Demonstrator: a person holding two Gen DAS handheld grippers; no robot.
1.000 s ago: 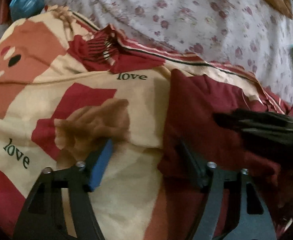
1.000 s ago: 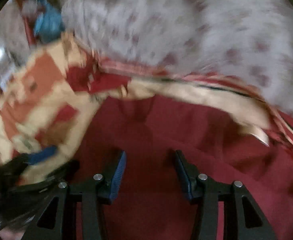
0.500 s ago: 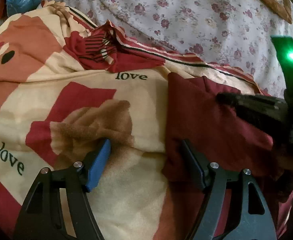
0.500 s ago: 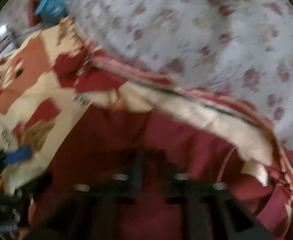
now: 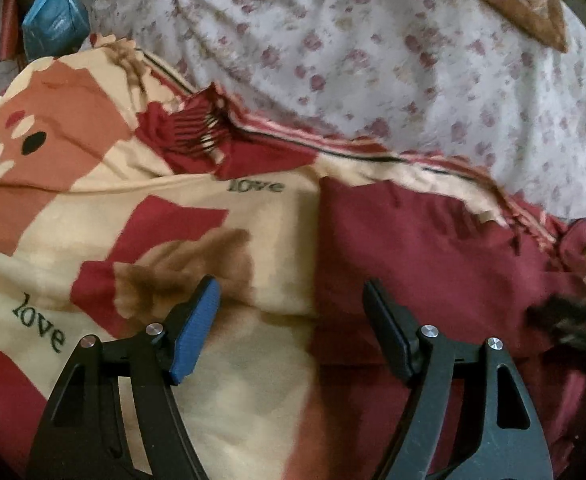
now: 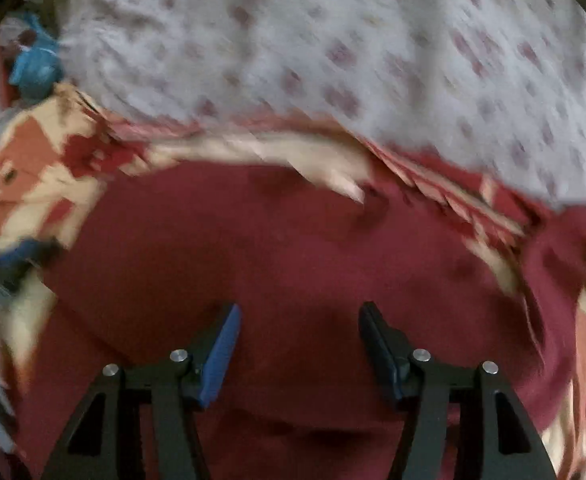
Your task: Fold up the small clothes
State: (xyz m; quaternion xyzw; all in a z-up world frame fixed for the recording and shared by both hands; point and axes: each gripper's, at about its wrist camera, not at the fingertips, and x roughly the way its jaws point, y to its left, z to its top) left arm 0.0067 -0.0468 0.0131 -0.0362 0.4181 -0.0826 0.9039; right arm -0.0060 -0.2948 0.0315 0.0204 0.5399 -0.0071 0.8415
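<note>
Floral bedsheet point(image 5: 373, 52) lies behind a patterned blanket point(image 5: 93, 208); the left gripper point(image 5: 293, 320) and right gripper point(image 6: 297, 336) hover spread, low over the maroon garment point(image 6: 293, 240).

1. Location type: a home bedroom.
2. Evidence: a bed covered by a white floral-print cotton sheet point(image 5: 373, 60).
3. Evidence: a cream, red and orange printed blanket bearing the word "love" point(image 5: 93, 208) lies spread on the bed.
4. Evidence: a brown patterned cushion corner point(image 5: 505, 0) rests at the far edge.
</note>
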